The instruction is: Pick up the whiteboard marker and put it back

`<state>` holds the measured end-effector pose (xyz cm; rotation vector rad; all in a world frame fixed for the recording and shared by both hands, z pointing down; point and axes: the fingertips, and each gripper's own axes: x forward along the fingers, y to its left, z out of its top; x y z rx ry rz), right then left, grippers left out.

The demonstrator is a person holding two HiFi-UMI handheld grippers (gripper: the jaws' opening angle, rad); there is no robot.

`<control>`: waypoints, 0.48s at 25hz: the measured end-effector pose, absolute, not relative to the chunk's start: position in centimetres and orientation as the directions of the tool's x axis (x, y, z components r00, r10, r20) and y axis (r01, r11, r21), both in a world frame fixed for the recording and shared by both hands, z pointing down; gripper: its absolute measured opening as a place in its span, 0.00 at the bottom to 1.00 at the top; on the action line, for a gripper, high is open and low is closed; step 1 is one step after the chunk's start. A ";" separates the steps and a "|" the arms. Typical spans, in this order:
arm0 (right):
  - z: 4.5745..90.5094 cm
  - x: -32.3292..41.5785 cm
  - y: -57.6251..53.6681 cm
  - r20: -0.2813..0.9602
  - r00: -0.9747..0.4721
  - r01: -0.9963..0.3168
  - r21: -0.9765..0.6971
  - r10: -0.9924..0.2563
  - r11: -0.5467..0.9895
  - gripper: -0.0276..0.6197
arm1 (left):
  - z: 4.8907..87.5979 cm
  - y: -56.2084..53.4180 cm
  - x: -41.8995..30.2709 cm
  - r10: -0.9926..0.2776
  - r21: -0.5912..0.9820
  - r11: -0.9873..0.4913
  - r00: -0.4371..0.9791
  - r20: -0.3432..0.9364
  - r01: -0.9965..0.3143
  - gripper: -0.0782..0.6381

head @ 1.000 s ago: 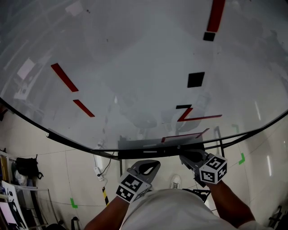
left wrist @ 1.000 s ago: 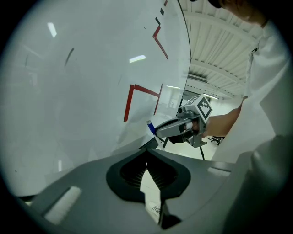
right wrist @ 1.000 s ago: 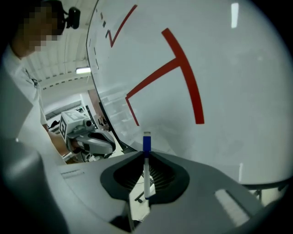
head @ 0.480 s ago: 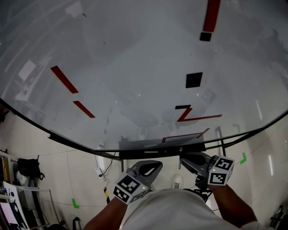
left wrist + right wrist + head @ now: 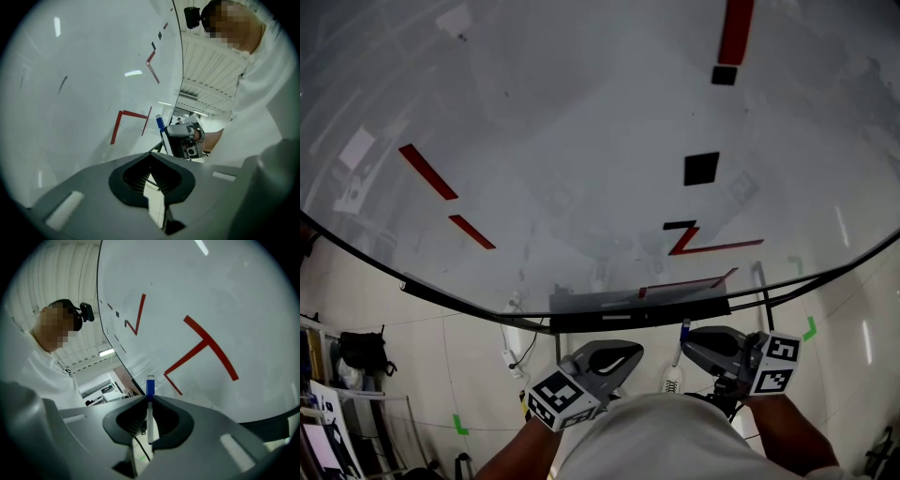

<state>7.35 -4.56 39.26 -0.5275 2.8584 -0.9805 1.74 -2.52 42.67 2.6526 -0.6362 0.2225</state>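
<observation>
Blue-capped, the whiteboard marker [image 5: 150, 416] is gripped upright in the right tongs [image 5: 150, 398], close under the tray [image 5: 628, 317] of the whiteboard [image 5: 581, 141]. The left tongs [image 5: 151, 157] are closed on nothing alongside. Red strokes [image 5: 705, 246] and black squares [image 5: 701, 169] are seen on the board above.

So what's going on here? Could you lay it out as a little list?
Left gripper: shut, holding nothing
Right gripper: shut on the whiteboard marker, blue cap poking out past the tips
Whiteboard: red lines and black squares on it
Tray: along the board's lower edge, just ahead of both grippers
</observation>
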 end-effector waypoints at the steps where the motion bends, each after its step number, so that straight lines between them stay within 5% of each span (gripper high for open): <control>1: 39.1 7.4 -4.4 0.035 -0.940 -0.290 -0.607 -0.340 0.740 0.09 | 42.4 -2.4 1.7 -0.397 0.345 -0.819 0.887 0.234 -0.458 0.13; 12: 37.5 7.9 -4.5 -0.023 -0.942 -0.256 -0.600 -0.336 0.758 0.09 | 39.6 -2.3 1.6 -0.376 0.323 -0.855 0.914 0.153 -0.406 0.13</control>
